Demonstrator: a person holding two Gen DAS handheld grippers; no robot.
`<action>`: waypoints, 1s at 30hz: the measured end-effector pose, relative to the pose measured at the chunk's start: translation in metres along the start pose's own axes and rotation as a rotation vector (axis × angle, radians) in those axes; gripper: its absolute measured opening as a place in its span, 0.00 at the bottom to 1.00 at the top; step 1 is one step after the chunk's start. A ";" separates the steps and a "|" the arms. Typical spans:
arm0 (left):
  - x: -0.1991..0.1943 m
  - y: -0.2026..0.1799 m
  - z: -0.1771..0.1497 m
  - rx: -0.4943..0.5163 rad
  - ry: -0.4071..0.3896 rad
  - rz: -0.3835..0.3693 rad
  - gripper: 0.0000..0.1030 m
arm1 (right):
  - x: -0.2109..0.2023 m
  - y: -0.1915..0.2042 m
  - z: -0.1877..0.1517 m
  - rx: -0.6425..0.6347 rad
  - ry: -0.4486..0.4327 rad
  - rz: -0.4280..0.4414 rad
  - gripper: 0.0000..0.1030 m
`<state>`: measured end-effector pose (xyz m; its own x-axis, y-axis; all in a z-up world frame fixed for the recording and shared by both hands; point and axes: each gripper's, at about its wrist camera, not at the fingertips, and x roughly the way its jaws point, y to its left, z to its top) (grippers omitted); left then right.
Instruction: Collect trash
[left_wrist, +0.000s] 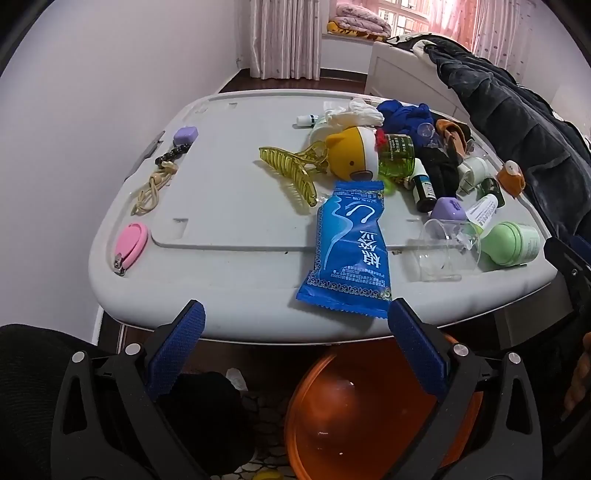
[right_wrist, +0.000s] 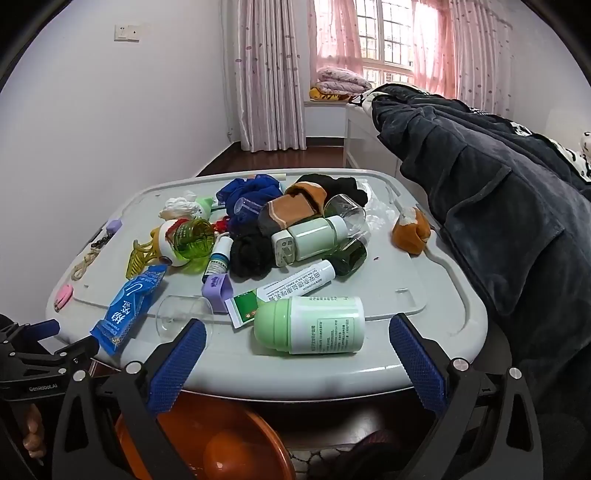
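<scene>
In the left wrist view the left tool (left_wrist: 295, 325) sits at the bottom centre with its blue-padded jaws spread wide and nothing between them; just above its right jaw lies the flat blue foil sachet wrapper (left_wrist: 349, 251), one end hanging past the near rim of the pale grey plastic worktop (left_wrist: 221, 221); at far left of that frame sit a round pink nail clipper (left_wrist: 129, 245) and a beige hair tie (left_wrist: 153, 190), and at centre a translucent yellow claw hair clip (left_wrist: 291, 173). Below the rim, at bottom centre, an orange plastic basin (left_wrist: 369, 413) stands on the floor; it looks like the place for the trash, though that is my guess.

In the right wrist view the right tool (right_wrist: 297, 354) is likewise wide open and empty at bottom centre; just above it a pale green plastic bottle (right_wrist: 310, 325) lies on its side, with a white and green ointment tube (right_wrist: 284, 290) behind it.

Nothing seems collected yet, so the step in hand is choosing and reaching; the wrapper looks the likeliest trash; taking it calls for lowering the left tool over the overhanging end and pinching the thin foil edge-on.
</scene>
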<state>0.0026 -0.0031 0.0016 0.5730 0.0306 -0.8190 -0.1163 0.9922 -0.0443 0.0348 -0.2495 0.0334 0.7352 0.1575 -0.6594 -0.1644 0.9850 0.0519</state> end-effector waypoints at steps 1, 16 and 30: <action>0.000 0.000 -0.001 0.001 -0.003 0.004 0.94 | 0.000 0.000 0.000 0.000 0.000 0.000 0.95; 0.003 -0.005 -0.005 0.017 0.001 0.003 0.94 | 0.002 0.001 0.000 -0.001 0.008 0.002 0.95; 0.004 -0.010 -0.007 0.033 0.007 -0.034 0.94 | 0.006 0.002 -0.002 -0.012 0.023 0.007 0.95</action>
<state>0.0005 -0.0139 -0.0056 0.5702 -0.0035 -0.8215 -0.0706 0.9961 -0.0532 0.0373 -0.2464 0.0285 0.7183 0.1630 -0.6764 -0.1779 0.9829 0.0479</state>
